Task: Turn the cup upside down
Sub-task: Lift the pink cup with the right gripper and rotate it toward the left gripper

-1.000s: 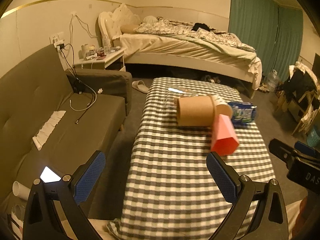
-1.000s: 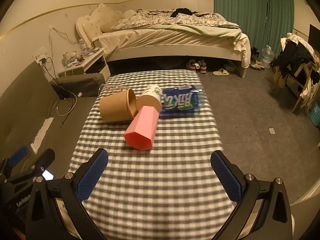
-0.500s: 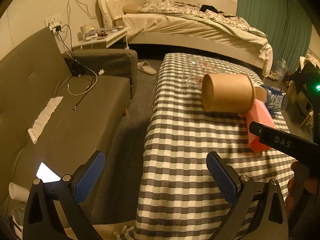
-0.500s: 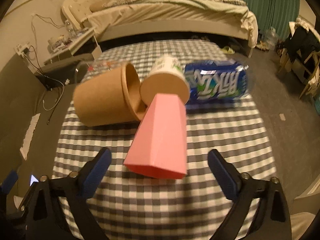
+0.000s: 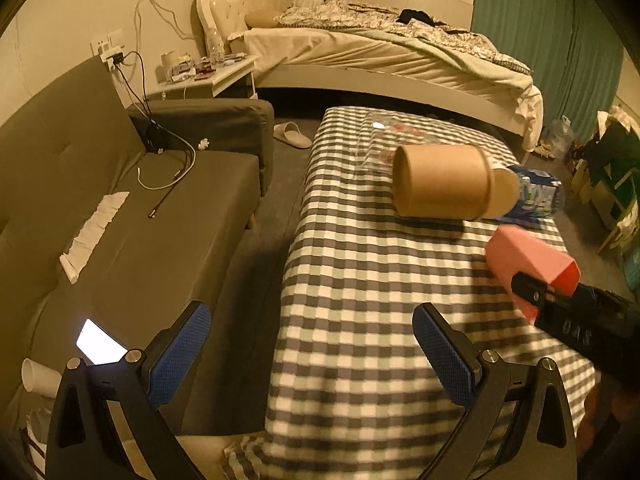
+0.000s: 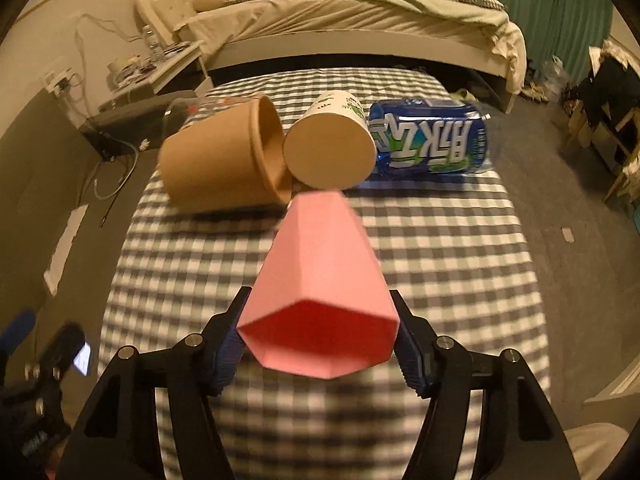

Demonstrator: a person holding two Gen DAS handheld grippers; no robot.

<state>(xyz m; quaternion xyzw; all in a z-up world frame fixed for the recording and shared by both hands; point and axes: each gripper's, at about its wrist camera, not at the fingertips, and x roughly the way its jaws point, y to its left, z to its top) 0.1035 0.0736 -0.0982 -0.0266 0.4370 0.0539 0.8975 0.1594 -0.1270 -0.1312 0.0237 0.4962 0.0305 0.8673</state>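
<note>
Right wrist view shows the right gripper (image 6: 318, 344) closed around the pink cup (image 6: 320, 280), with one blue pad on each side of the wide open rim. The cup lies on its side on the checkered surface (image 6: 440, 248), its open mouth turned to the camera and its narrow closed end pointing far, toward the other things. Just behind the narrow end lies a brown paper tub (image 6: 224, 156) on its side, opening to the right, and beside it a white paper cup (image 6: 330, 144) with its bottom toward the camera; the two touch or almost touch. To the right of the white cup lies a blue packet (image 6: 432, 140) with white letters. In the left wrist view the left gripper (image 5: 312, 356) is wide, nothing between its blue pads, and it hangs over the near left edge of the surface (image 5: 360, 280). There the pink cup (image 5: 528, 260) is at the right side, with the black finger of the right gripper (image 5: 560, 304) in front of it. The brown tub (image 5: 440, 188) is farther back, and a grey sofa (image 5: 120, 220) stands to the left of the surface, with a lit phone (image 5: 100, 342) on its near part. A bed (image 5: 380, 52) stands far behind.
</note>
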